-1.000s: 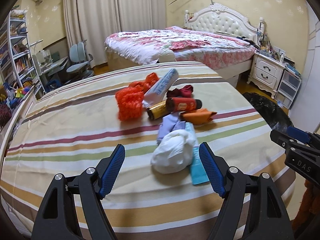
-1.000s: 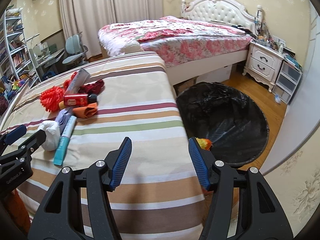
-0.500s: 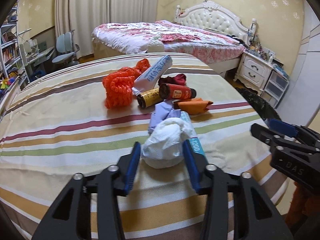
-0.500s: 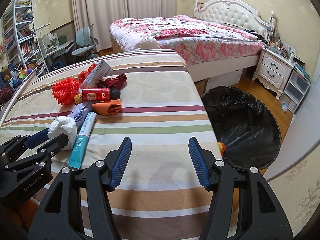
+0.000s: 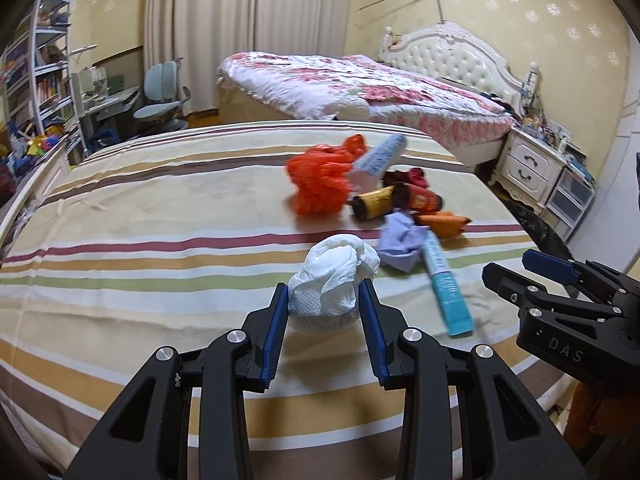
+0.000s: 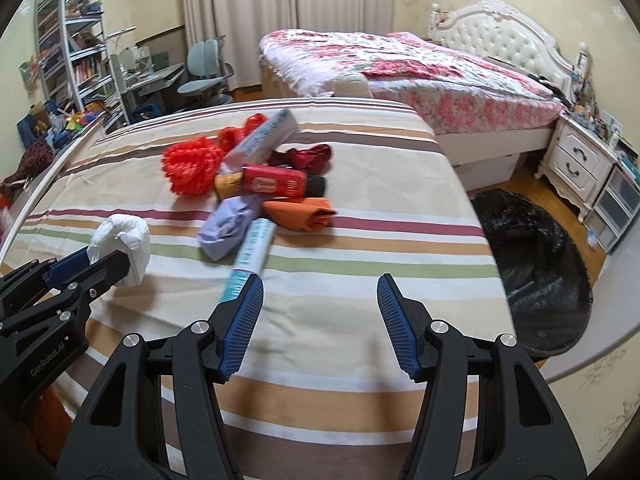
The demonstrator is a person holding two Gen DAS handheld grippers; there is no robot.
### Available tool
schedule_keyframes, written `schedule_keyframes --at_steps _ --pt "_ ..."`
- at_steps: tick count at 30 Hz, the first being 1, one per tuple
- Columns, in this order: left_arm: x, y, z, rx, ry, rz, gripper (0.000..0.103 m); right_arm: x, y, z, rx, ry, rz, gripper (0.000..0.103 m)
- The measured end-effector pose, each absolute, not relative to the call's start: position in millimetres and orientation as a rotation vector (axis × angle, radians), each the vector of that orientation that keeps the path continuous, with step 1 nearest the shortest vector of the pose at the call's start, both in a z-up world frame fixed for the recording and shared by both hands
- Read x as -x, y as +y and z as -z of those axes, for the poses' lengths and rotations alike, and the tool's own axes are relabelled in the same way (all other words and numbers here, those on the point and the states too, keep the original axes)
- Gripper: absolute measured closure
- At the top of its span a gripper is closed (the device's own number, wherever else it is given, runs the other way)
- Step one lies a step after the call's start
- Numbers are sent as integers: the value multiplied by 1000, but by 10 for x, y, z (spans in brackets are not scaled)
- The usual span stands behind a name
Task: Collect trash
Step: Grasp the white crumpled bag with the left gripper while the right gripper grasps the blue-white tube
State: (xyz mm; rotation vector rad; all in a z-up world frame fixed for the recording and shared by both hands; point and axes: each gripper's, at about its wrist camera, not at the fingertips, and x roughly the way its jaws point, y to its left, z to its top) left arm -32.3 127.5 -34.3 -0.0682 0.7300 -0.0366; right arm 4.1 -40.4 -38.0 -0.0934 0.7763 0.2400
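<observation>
**White wad pinched on the striped bed**

Your left gripper (image 5: 323,300) has its fingers clenched on the crumpled white tissue wad (image 5: 334,280), near the striped bed (image 5: 160,216) front edge. Your right gripper (image 6: 320,300) hangs spread and empty, the black trash bag (image 6: 536,264) on the floor beside it.

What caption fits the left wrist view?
Left gripper clamps the crumpled white tissue wad on the striped bedspread, other trash behind.
</observation>
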Motion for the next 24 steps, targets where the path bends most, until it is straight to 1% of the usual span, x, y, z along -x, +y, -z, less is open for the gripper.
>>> schedule_keyframes --at_steps 6,7,9,11,13,15,16,24 --pt "327 1544 379 106 733 -26 67 -57 -80 454 159 797 -289 45" --pt "324 1570 378 111 731 -32 67 -65 -41 475 168 803 -295 47" --pt "324 1593 378 117 729 -37 67 -70 8 515 184 817 -301 52" --pt "315 1609 386 121 728 -38 67 -73 35 561 196 837 -304 68" --pt "306 1607 396 125 730 -35 67 -53 17 576 187 840 -314 71" --pt "312 1613 411 129 731 -32 67 -39 5 565 191 841 -311 79" --pt "310 1610 419 132 733 -30 67 -26 -1 557 191 839 -313 80" --pt "330 1582 421 151 727 -17 67 75 -126 511 165 831 -313 82"
